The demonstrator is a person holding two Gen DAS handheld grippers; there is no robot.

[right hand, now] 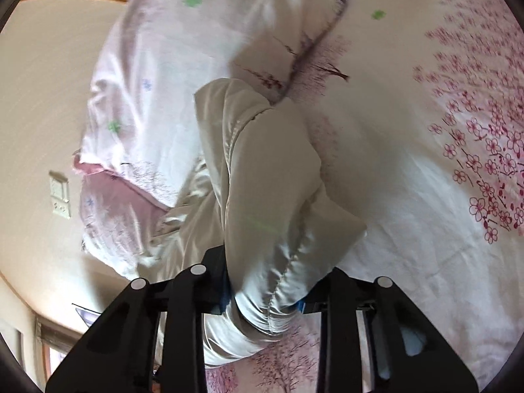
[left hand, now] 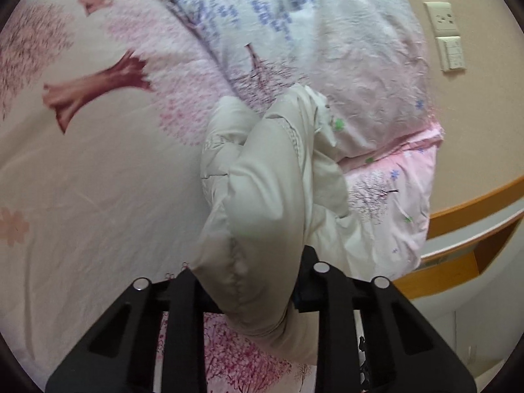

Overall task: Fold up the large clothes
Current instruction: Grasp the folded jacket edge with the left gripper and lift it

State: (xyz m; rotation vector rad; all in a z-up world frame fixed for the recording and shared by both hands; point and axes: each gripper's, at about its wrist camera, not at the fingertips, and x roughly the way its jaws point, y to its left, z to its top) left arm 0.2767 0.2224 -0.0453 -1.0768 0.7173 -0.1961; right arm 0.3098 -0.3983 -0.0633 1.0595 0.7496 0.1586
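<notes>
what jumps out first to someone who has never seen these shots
A puffy beige jacket fills the middle of both views, pinched in the left gripper and the right gripper. Under it spreads a bedsheet printed with pink blossom trees, with a crumpled quilt heaped behind.

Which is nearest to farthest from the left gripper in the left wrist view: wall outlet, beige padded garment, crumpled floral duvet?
1. Beige padded garment: clamped in the left gripper, bottom centre.
2. Crumpled floral duvet: heaped behind the garment, upper centre.
3. Wall outlet: on the wall beyond the bed, upper right.
</notes>
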